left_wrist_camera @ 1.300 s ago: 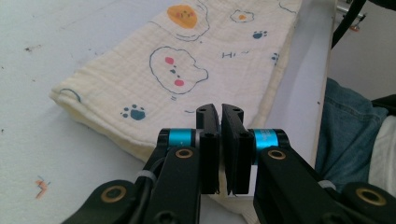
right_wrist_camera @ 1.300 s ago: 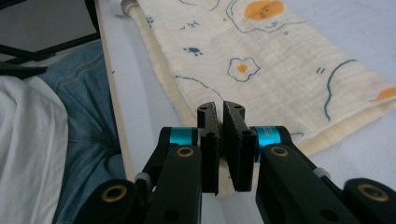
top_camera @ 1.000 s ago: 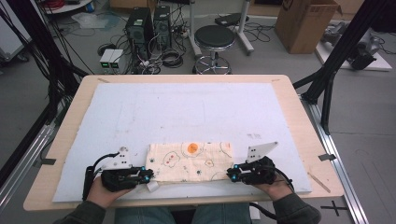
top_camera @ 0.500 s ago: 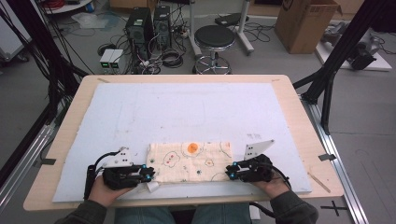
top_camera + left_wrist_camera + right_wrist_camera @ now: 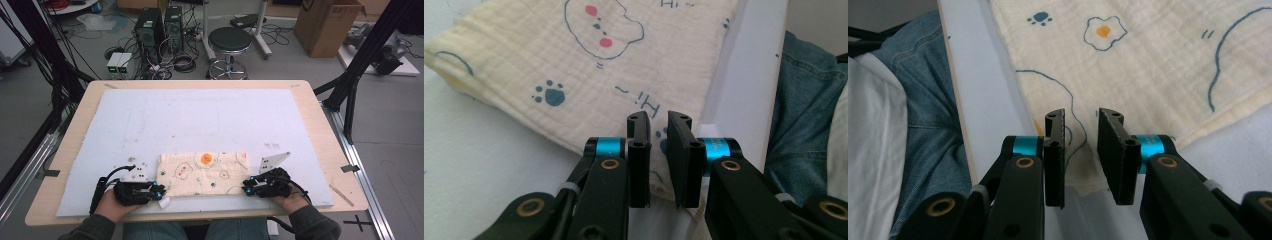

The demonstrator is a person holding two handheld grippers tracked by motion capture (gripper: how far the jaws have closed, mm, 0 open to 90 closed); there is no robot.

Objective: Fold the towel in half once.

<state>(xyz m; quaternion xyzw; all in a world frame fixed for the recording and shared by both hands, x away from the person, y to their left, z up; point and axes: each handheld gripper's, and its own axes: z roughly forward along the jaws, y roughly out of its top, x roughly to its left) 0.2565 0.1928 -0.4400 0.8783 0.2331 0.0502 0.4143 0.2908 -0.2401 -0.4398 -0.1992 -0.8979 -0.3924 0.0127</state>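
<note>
A cream cloth (image 5: 202, 175) printed with little cartoons lies folded on the white foam board (image 5: 200, 115), near the front edge. My left gripper (image 5: 160, 193) lies level at the cloth's near left corner. In the left gripper view its jaws (image 5: 659, 117) stand close together, and the cloth (image 5: 589, 75) fills the narrow gap. My right gripper (image 5: 246, 189) lies at the near right corner. Its jaws (image 5: 1083, 114) have just been opening. The cloth (image 5: 1148, 65) lies flat in the gap, and the pads stand apart from it.
The foam board covers most of the wooden table (image 5: 330, 150). A thin wooden stick (image 5: 341, 195) lies near the table's right front corner. The person's jeans (image 5: 804, 125) sit just past the board's front edge. A stool (image 5: 229, 42), computers (image 5: 160, 25) and a cardboard box (image 5: 325, 25) stand beyond the table.
</note>
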